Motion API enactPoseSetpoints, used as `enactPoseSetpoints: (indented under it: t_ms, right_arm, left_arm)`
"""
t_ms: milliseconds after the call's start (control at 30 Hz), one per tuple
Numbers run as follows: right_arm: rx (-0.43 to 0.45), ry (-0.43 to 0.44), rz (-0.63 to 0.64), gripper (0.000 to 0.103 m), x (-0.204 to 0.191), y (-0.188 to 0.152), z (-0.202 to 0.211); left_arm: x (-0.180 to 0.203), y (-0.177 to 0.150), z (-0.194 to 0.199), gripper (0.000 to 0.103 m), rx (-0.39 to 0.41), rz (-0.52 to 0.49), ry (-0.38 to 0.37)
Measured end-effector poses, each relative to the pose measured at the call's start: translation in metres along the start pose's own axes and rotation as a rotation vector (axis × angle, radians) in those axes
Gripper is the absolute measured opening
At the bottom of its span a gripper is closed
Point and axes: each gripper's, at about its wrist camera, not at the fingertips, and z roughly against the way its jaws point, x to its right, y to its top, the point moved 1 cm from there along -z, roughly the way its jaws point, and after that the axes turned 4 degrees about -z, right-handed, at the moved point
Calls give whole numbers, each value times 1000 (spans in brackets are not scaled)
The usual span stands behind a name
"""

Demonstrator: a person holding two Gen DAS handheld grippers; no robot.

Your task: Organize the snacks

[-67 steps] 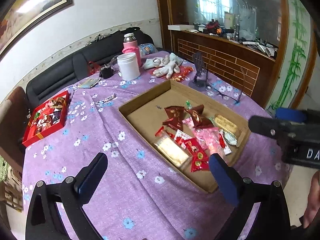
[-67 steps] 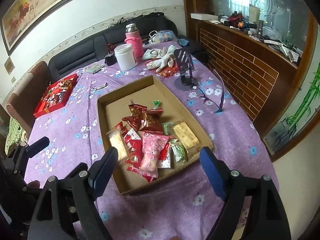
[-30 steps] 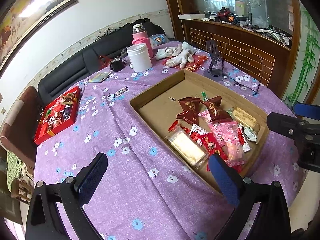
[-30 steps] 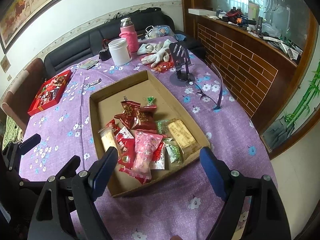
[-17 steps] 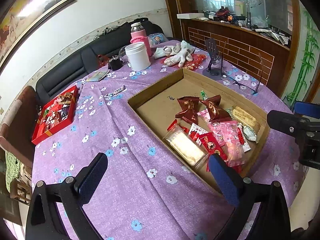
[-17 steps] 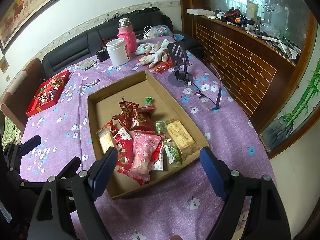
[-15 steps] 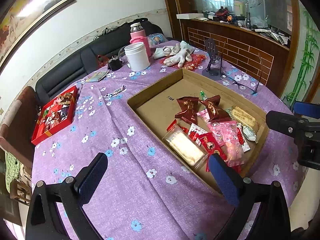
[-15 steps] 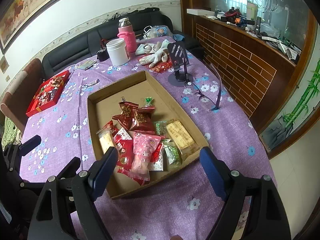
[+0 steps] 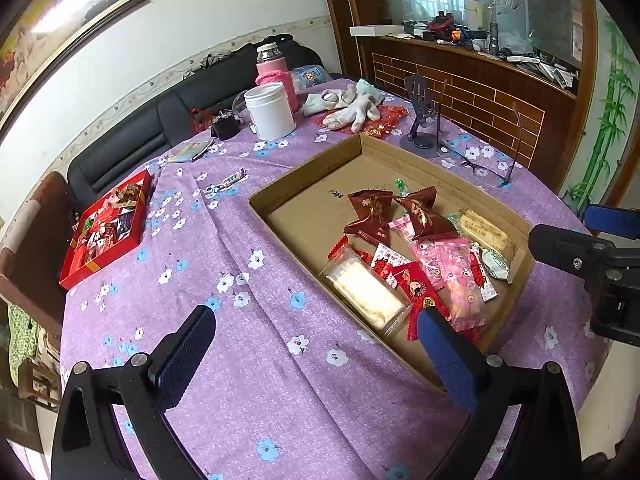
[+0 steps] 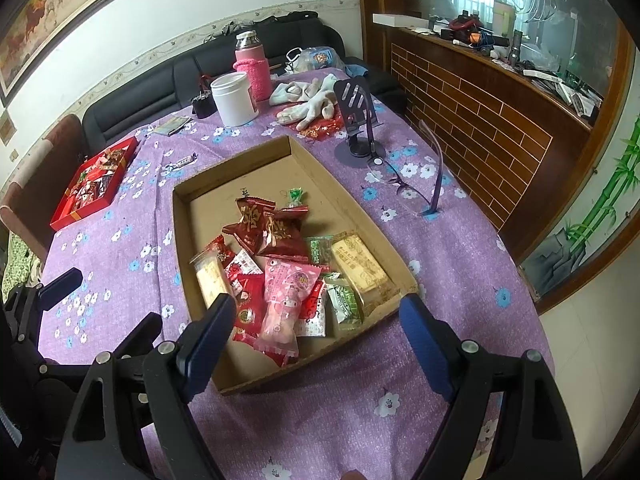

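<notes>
Both my left gripper point(image 9: 316, 344) and right gripper point(image 10: 316, 320) hang released (nothing between them) over the snacks point(image 10: 280, 276) in the cardboard tray point(image 10: 352, 208) at frame centre.

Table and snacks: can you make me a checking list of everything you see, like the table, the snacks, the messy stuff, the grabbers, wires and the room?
Surface: round table under a purple flowered cloth.
Job's things: wrapped snacks heaped in a shallow cardboard tray; a red box of sweets lies apart, by the table's edge.
Clutter: white jar, pink-sleeved flask, gloves, phone stand, glasses, one loose sweet.
Grippers: left gripper and right gripper hover above the table, jaws wide apart, holding nothing.
Cables: nothing seen on the table.
Surroundings: black sofa, framed painting, cluttered brick-fronted counter.
</notes>
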Motion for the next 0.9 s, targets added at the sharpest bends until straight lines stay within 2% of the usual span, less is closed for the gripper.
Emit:
enactPoseSetpoints:
  t_ms: [900]
  right_arm:
    - [-1, -8, -15, 83, 8, -3, 0]
  left_arm:
    - [7, -2, -7, 102, -15, -23, -10]
